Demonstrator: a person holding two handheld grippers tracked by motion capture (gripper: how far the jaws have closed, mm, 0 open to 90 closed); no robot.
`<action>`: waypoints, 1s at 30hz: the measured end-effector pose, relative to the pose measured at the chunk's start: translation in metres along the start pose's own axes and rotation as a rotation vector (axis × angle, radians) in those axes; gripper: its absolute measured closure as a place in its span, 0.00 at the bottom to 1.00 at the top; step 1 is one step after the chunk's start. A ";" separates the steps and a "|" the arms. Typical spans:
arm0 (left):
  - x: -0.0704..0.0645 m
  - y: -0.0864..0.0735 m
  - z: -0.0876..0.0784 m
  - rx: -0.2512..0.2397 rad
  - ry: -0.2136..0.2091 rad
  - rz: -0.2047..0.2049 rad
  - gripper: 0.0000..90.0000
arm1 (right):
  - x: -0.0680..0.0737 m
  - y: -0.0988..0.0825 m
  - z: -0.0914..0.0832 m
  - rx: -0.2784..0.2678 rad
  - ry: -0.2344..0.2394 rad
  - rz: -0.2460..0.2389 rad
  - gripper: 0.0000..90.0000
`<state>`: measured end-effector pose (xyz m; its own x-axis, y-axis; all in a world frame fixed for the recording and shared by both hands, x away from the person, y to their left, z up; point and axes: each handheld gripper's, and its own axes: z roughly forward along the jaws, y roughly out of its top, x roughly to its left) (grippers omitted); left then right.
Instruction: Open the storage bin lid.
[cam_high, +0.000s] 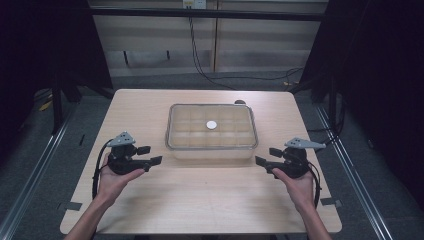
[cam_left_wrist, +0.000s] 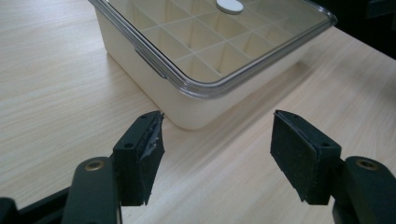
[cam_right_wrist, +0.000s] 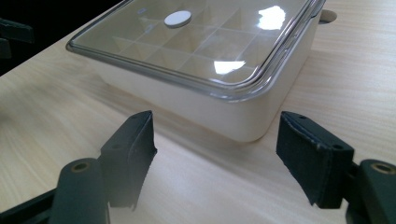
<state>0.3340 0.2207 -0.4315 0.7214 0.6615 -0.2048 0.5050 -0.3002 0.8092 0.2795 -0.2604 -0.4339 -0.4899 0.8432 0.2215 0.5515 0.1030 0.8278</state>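
A cream compartment box (cam_high: 212, 148) with a clear lid (cam_high: 211, 127) sits mid-tabletop (cam_high: 200, 200), slightly toward the far edge, a white round disc (cam_high: 211, 124) at the lid's centre. The left gripper (cam_high: 150, 155) and right gripper (cam_high: 267, 159), jaws spread and empty, flank the box's near corners, apart from it.

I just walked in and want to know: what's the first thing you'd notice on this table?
A cream box with a clear lid sits mid-table, its inside split into little square compartments, with a small white disc on the lid's middle. On either side, a hand holds a black gripper, the left gripper and right gripper, both open and pointing at the box's near corners.
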 end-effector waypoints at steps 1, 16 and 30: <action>0.000 0.000 0.000 0.000 0.000 0.000 0.38 | 0.000 0.000 0.000 0.000 0.000 0.000 0.31; 0.005 0.026 0.016 0.007 0.010 0.008 0.33 | -0.014 0.027 0.015 0.008 0.023 -0.004 0.31; 0.019 0.046 0.019 0.003 0.027 -0.013 0.27 | -0.028 0.052 0.034 0.032 0.022 -0.003 0.28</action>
<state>0.3796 0.2065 -0.4087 0.7017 0.6835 -0.2009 0.5163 -0.2935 0.8046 0.3448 -0.2610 -0.4141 -0.5061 0.8310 0.2310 0.5711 0.1222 0.8117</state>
